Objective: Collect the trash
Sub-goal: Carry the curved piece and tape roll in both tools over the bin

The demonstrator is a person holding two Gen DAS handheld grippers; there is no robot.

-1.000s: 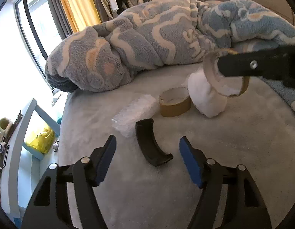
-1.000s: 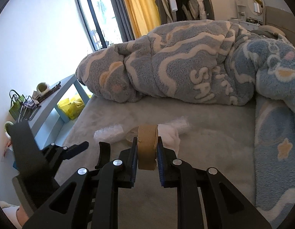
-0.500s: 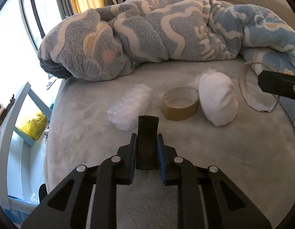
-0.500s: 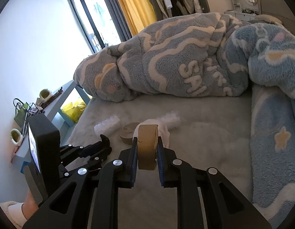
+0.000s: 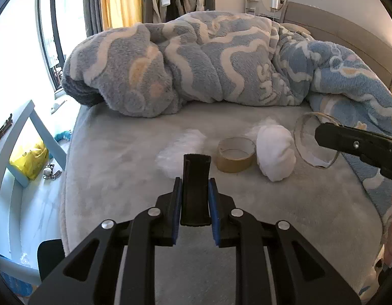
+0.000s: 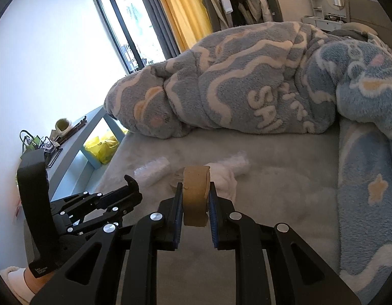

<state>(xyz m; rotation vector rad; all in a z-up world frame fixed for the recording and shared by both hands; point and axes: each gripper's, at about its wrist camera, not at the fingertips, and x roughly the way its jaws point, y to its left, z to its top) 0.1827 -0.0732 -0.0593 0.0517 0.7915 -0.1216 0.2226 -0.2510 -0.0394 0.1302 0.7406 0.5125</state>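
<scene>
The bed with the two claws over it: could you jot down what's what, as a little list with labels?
left claw: shut on curved black piece
right claw: shut on cardboard tape ring
still on bed: second tape ring, white wad, bubble wrap
behind: bunched blue blanket

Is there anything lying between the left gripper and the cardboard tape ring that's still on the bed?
Nothing on the bed blocks it. The tape ring lies just ahead and right of the left gripper, on open sheet. But the jaws are already clamped on a curved black plastic piece, so they are occupied.
</scene>
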